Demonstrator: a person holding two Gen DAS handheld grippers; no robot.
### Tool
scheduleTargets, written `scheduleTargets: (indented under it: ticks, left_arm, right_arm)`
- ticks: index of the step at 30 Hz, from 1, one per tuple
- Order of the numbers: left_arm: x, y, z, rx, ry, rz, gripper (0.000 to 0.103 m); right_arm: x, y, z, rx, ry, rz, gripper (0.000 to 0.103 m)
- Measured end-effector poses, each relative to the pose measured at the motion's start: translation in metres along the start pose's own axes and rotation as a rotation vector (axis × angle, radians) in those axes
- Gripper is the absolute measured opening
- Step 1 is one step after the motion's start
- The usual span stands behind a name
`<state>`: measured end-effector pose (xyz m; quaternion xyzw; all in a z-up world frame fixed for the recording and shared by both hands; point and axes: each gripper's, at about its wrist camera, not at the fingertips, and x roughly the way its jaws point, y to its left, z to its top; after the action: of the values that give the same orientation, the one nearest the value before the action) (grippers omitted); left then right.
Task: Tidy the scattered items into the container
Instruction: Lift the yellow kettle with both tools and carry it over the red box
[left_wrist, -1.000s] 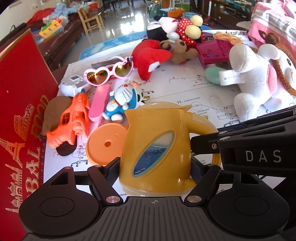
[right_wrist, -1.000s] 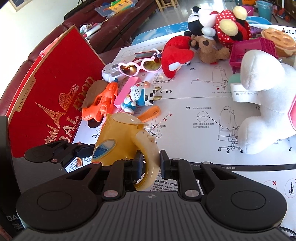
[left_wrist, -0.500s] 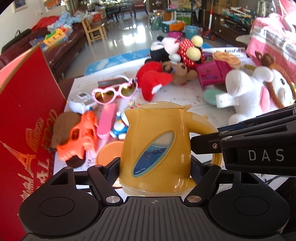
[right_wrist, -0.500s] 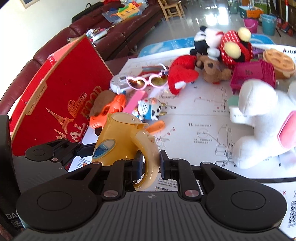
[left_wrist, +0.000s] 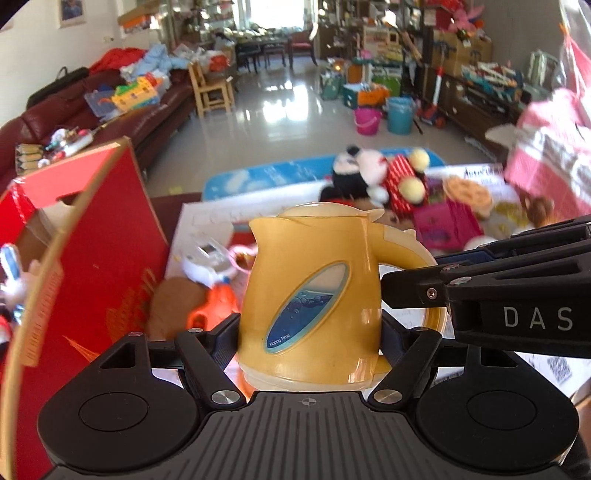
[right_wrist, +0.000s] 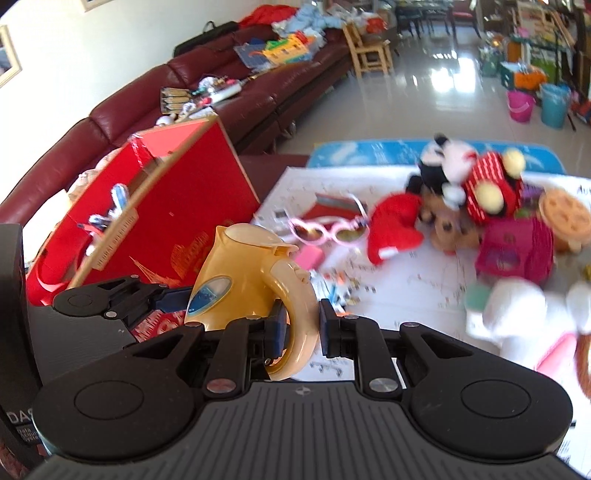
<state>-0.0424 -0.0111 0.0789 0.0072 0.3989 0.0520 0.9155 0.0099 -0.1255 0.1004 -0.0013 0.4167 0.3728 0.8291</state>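
Kettle (left_wrist: 314, 295), yellow and upright, hangs above the surface, just right of the red box (left_wrist: 96, 266). Left gripper (left_wrist: 308, 339) pinches its body on both sides; right gripper (right_wrist: 301, 325) pinches its curved handle (right_wrist: 299, 314). Plush toys (right_wrist: 469, 184) lie beyond.

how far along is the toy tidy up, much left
Early. A few toys already sit in the red box. The yellow toy kettle is airborne, left gripper on its body, right gripper on its handle. Sunglasses, plush toys and more remain on the table.
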Motion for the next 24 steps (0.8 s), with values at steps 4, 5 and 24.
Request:
scheduleTargets:
  ticks: [4,5,24]
  left_arm:
    - [-0.019,0.026,0.015,-0.04,-0.036,0.028,0.076]
    - [-0.025,0.034,0.018,-0.054,-0.045,0.039,0.076]
    - [-0.09,0.215,0.048,-0.217,-0.1,0.343,0.076]
  right_arm:
    - [-0.005,0.028,0.022,-0.073,-0.029,0.019,0.022]
    - [-0.005,0.036,0.028,-0.09,-0.036,0.03,0.022]
    - [0.062,0.214,0.13,-0.403,-0.032,0.259,0.022]
